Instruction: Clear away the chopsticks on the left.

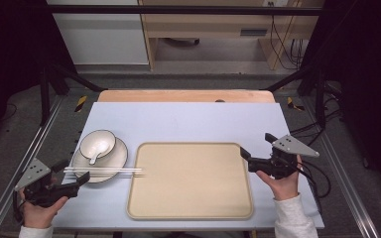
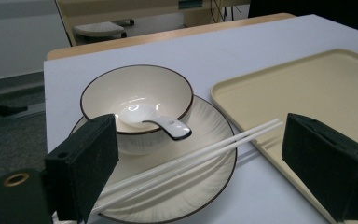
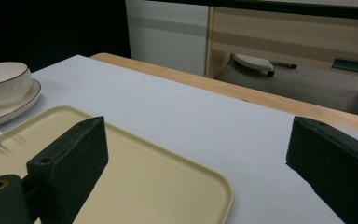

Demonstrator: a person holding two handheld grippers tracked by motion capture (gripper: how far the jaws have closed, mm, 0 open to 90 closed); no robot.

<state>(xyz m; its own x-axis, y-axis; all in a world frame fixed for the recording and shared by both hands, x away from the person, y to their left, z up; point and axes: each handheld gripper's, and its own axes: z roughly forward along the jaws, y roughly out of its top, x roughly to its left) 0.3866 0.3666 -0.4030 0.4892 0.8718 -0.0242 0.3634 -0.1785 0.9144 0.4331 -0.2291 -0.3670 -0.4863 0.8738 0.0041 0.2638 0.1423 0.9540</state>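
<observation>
Work looks barely begun: the pair of white plastic chopsticks [image 2: 191,156] lies untouched across the white dark-rimmed plate [image 2: 214,135], tips over the beige plastic tray's [image 1: 191,213] edge. Left gripper [image 1: 82,179] hovers just beside them, jaws spread wide and empty. Right gripper [image 1: 245,157] waits by the tray's far side, likewise agape.

From my seat at the table, no lettering, label, brand mark or number can be read on anything before me.

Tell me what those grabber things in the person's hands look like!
Each gripper is black with two blocky, foam-padded jaws. The left gripper and the right gripper each carry a grey three-cornered plate with small holes on top. Black cables trail from the right one. The person wears white sleeves.
</observation>
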